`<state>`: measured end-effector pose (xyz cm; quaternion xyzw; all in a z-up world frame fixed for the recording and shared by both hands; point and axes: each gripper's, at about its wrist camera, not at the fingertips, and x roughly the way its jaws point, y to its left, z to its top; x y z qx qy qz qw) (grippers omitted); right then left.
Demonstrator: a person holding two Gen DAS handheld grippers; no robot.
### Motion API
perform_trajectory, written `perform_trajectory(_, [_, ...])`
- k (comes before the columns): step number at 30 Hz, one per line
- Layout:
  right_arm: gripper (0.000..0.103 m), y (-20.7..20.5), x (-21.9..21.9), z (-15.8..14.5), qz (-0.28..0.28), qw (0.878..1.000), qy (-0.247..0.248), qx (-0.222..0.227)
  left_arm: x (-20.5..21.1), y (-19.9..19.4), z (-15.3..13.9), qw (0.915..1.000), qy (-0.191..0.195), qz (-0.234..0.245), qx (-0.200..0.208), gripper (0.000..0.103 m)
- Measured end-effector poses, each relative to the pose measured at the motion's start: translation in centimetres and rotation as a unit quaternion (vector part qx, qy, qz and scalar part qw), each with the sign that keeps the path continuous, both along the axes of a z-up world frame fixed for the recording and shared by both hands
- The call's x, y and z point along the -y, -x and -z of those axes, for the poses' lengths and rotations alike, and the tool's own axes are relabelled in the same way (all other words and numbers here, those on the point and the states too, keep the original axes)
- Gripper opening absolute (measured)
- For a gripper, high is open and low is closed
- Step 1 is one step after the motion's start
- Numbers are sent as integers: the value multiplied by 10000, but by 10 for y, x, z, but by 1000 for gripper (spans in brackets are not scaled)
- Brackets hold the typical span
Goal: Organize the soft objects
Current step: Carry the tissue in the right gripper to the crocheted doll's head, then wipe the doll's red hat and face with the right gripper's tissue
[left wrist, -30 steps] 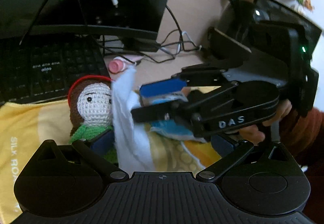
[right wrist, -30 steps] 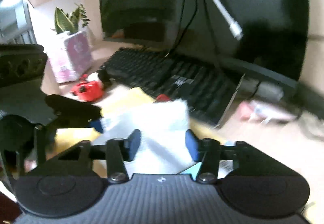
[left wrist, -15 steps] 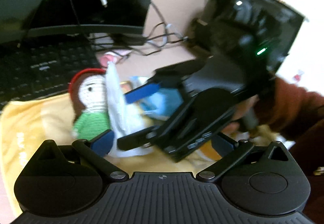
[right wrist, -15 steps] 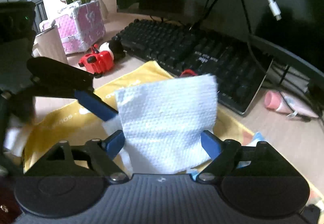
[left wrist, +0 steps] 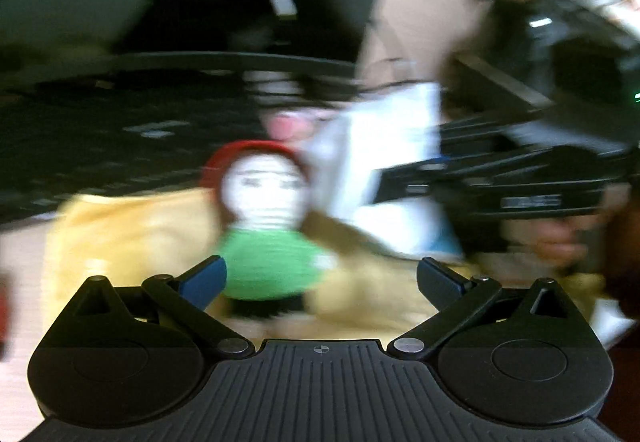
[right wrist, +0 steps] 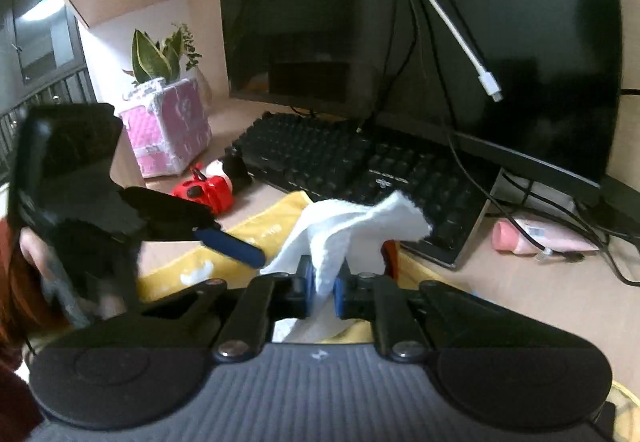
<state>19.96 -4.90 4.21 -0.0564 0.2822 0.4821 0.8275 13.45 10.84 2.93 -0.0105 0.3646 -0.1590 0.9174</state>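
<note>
In the right wrist view my right gripper (right wrist: 322,284) is shut on a white paper tissue (right wrist: 352,226), which sticks up crumpled from between the blue pads. The left wrist view is motion-blurred. There my left gripper (left wrist: 322,278) stands open, and a crochet doll (left wrist: 260,226) with a red hat and green body lies on the yellow towel (left wrist: 132,234) just ahead of its left finger. To the doll's right, the tissue (left wrist: 384,146) hangs in the black right gripper (left wrist: 404,182). One blue-padded finger (right wrist: 234,244) of the left gripper shows over the towel (right wrist: 248,228).
A black keyboard (right wrist: 352,162) and a monitor (right wrist: 400,22) stand behind the towel. A white cable (right wrist: 488,82) dangles before the screen. A pink box with a plant (right wrist: 168,130) and a red toy (right wrist: 208,194) sit at the left, a pink tube (right wrist: 520,238) at the right.
My right gripper has gone from open to shut on the tissue, which is now pinched and crumpled. The left gripper has shifted fast, so the doll now sits nearer its middle.
</note>
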Motion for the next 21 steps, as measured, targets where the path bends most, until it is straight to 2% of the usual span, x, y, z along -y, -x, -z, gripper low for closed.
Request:
perform_trajectory(3, [12, -6, -19, 0, -246, 9995, -83, -196, 8, -6, 5, 9991, -259, -329, -107, 103])
perform_trajectory(5, [12, -9, -29, 0, -349, 9990, -130, -246, 12, -6, 4, 9990, -266, -367, -65, 103])
perform_trajectory(7, [9, -7, -34, 0, -250, 9997, -37, 15, 15, -3, 1, 9991, -234, -362, 15, 103])
perform_trajectory(11, [9, 0, -27, -2, 353, 9954, 277, 847, 19, 0, 0, 9998, -140, -132, 96, 103])
perform_trajectory(13, [9, -1, -22, -1, 566, 9929, 371, 980, 21, 1, 1, 9999, -82, 9, 68, 103])
perform_trajectory(16, [9, -3, -19, 3, 428, 9974, 239, 535, 24, 0, 5, 9999, -131, 64, -4, 103])
perform_trajectory(18, [9, -3, -19, 5, 62, 9999, -32, -87, 25, 0, 7, 9996, -256, 72, -42, 103])
perform_trajectory(21, [9, -3, -28, 13, -412, 9952, -145, -871, 26, 1, 12, 9993, -364, 126, -27, 103])
